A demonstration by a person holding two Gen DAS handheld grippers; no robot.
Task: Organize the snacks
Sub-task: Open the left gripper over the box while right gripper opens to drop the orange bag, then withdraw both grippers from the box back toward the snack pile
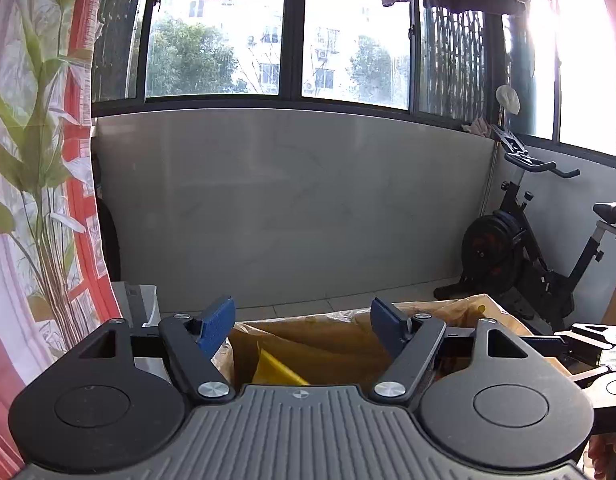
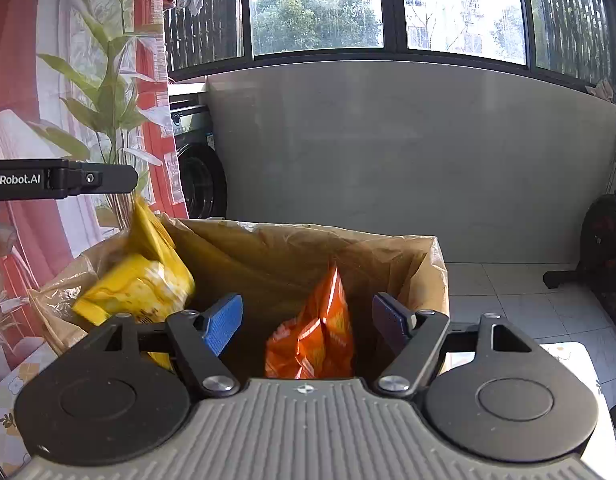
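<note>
A brown paper bag stands open in front of both grippers. In the right wrist view an orange snack packet stands inside it, and a yellow snack packet sits at its left rim, blurred. My right gripper is open and empty just above the bag's near side. My left gripper is open and empty above the bag, with a yellow packet below it. The left gripper's body shows at the left of the right wrist view, above the yellow packet.
A grey wall panel under windows is behind. A red floral curtain hangs left. An exercise bike stands right. A washing machine is behind the bag. A patterned tablecloth lies under the bag.
</note>
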